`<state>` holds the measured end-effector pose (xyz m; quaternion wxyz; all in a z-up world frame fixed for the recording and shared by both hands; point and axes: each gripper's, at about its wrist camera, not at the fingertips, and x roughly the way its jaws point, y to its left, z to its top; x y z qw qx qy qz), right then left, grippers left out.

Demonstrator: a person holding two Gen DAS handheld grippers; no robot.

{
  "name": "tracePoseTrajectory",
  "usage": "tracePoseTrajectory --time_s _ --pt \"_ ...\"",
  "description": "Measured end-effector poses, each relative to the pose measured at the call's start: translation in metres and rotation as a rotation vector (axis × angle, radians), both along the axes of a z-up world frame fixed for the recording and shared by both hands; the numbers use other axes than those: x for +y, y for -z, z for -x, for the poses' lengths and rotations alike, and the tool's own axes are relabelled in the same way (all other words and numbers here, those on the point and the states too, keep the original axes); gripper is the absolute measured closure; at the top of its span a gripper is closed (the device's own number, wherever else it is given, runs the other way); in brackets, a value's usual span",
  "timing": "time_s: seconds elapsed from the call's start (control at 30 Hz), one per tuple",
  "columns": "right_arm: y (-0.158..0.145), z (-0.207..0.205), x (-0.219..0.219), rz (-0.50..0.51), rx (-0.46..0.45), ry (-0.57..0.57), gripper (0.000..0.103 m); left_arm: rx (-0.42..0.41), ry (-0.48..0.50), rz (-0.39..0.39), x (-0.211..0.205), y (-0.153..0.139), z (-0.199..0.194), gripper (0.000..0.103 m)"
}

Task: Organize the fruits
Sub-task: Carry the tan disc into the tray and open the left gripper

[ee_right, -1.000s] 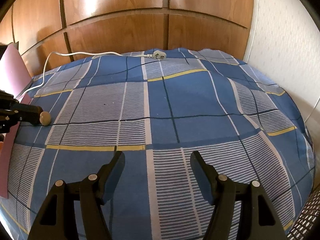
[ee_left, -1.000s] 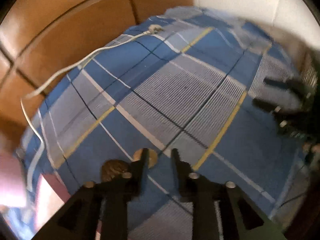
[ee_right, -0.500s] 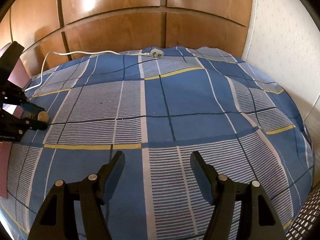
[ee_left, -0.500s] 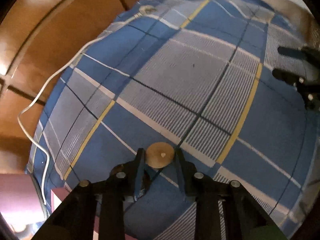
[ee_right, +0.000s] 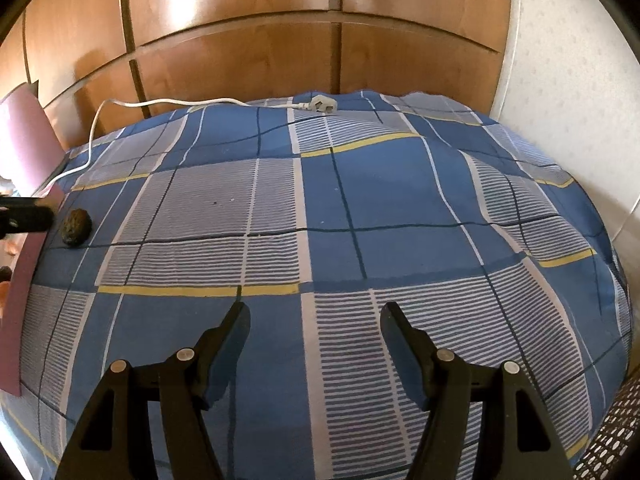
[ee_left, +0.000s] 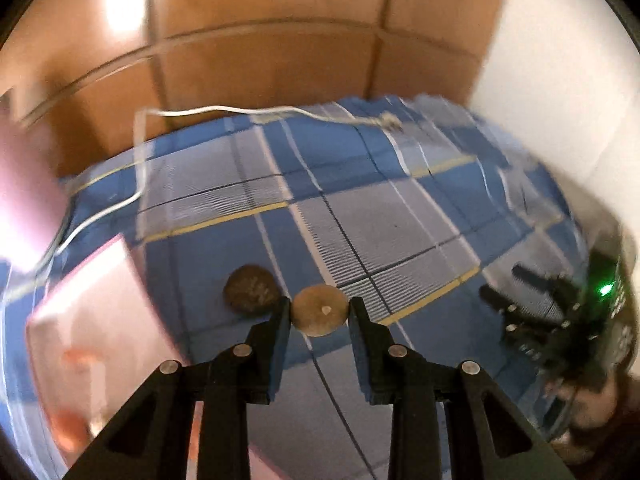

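A round tan fruit (ee_left: 319, 310) sits pinched between the pads of my left gripper (ee_left: 319, 316), which is shut on it and held above the blue checked bedspread (ee_left: 360, 220). A dark wrinkled fruit (ee_left: 251, 289) lies on the cloth just left of the left finger; in the right wrist view this dark fruit (ee_right: 76, 227) rests beside the left gripper's fingers (ee_right: 28, 218) at the left edge. My right gripper (ee_right: 316, 320) hovers open over the bedspread (ee_right: 360, 200) with nothing between its fingers, and it shows blurred as the right gripper (ee_left: 540, 304) in the left wrist view.
A pink box (ee_left: 80, 320) with blurred orange shapes inside stands at the bed's left side, its raised lid (ee_right: 24, 140) behind it. A white cable and plug (ee_right: 320, 104) lie along the far edge by the wooden panels (ee_right: 240, 60). A pale wall (ee_right: 580, 100) stands to the right.
The tan fruit, beside the left finger a second ago, is now between the left pads. The left gripper has rolled and risen with it, uncovering the dark fruit. The right gripper has kept still.
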<state>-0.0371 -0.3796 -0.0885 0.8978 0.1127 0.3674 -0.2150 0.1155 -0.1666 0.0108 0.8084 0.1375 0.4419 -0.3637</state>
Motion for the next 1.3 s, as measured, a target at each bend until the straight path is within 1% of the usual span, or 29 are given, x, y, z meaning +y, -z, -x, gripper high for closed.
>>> tracePoseTrajectory --time_s 0.07,0.13,0.2,0.3,0.33,0.43,0.5,0.73,1.1,1.17,1.3 --pt "0.000 0.000 0.002 0.003 0.002 -0.003 0.034 -0.011 -0.080 0.032 0.017 -0.007 0.010 0.074" --pt "-0.001 0.001 0.003 0.006 0.003 -0.005 0.034 -0.035 -0.149 0.051 0.032 -0.009 0.021 0.074" --pt "-0.002 0.000 0.006 0.010 0.004 -0.010 0.034 -0.041 -0.227 0.076 0.051 -0.010 0.030 0.074" --pt "-0.002 0.000 0.011 0.016 0.008 -0.019 0.034 -0.073 -0.311 0.079 0.074 -0.012 0.040 0.074" --pt "-0.002 0.000 0.012 0.018 0.009 -0.020 0.034 -0.077 -0.346 0.088 0.087 -0.014 0.043 0.074" --pt "-0.002 -0.001 0.014 0.019 0.011 -0.019 0.034 -0.106 -0.404 0.092 0.108 -0.016 0.048 0.073" --pt "-0.003 -0.002 0.016 0.026 0.014 -0.021 0.034 -0.102 -0.438 0.101 0.122 -0.015 0.049 0.073" --pt "-0.001 -0.005 0.022 0.025 0.036 -0.027 0.034 -0.089 -0.497 0.115 0.152 -0.008 0.053 0.073" --pt "0.003 -0.008 0.027 0.026 0.063 -0.033 0.034 -0.034 -0.589 0.125 0.188 0.014 0.057 0.073" --pt "0.003 -0.008 0.027 0.023 0.063 -0.032 0.034 0.001 -0.607 0.154 0.198 0.018 0.054 0.073" --pt "0.003 -0.008 0.026 0.015 0.064 -0.034 0.035 0.043 -0.655 0.199 0.213 0.021 0.040 0.073"
